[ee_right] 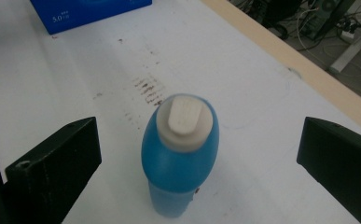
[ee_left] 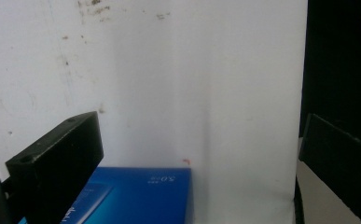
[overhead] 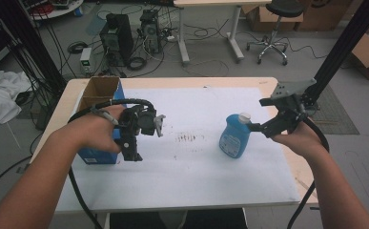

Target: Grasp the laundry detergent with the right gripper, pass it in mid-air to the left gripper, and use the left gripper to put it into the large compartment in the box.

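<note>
Landmark: the blue bottle (overhead: 234, 138) with a white flip cap (ee_right: 184, 115), standing upright on the white sheet (overhead: 196, 171) that covers the table (overhead: 277, 86).

Right gripper (overhead: 257, 127): held just to the right of the bottle at about cap height, pointing at it without touching. In the right gripper view its jaws are spread wide, one on either side of the bottle (ee_right: 180, 161), with open room between each jaw and the bottle's wall.

Left gripper (overhead: 133, 153): well to the left of the bottle, tipped downward at the near right corner of the blue cardboard box (overhead: 98, 119). In the left gripper view its jaws are likewise spread wide and grip nothing; a corner of the box (ee_left: 141, 193) lies between them beside the left jaw, with bare sheet beyond. Whether a jaw touches the box cannot be told.

Box: open-topped, standing near the left edge of the table, well apart from the bottle.

Open room: the sheet between box and bottle is bare except for a patch of brown marks (overhead: 188, 138) left of the bottle. The sheet's right edge runs near the bottle, with a strip of wooden tabletop beyond it.
</note>
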Action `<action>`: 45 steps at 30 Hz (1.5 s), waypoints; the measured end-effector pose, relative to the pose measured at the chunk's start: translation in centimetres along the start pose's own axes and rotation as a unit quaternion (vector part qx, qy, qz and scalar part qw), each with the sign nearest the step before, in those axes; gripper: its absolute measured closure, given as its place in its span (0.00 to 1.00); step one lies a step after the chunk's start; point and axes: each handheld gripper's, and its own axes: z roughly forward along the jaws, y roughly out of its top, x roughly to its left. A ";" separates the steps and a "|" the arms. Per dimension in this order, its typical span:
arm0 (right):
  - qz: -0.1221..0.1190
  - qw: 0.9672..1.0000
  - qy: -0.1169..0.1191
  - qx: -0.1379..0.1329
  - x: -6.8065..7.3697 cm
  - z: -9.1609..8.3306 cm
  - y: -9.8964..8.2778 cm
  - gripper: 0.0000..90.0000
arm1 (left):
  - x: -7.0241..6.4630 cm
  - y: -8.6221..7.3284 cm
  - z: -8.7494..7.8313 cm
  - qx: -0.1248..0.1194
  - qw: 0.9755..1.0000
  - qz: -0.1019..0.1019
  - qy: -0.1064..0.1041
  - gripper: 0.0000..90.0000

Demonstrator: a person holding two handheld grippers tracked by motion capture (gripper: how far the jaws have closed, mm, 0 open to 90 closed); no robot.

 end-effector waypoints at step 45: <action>0.067 0.998 0.005 -0.018 1.3 5.5 -9.7 0.00 | -0.7 -0.2 -0.3 0.008 1.000 -0.001 0.003 0.00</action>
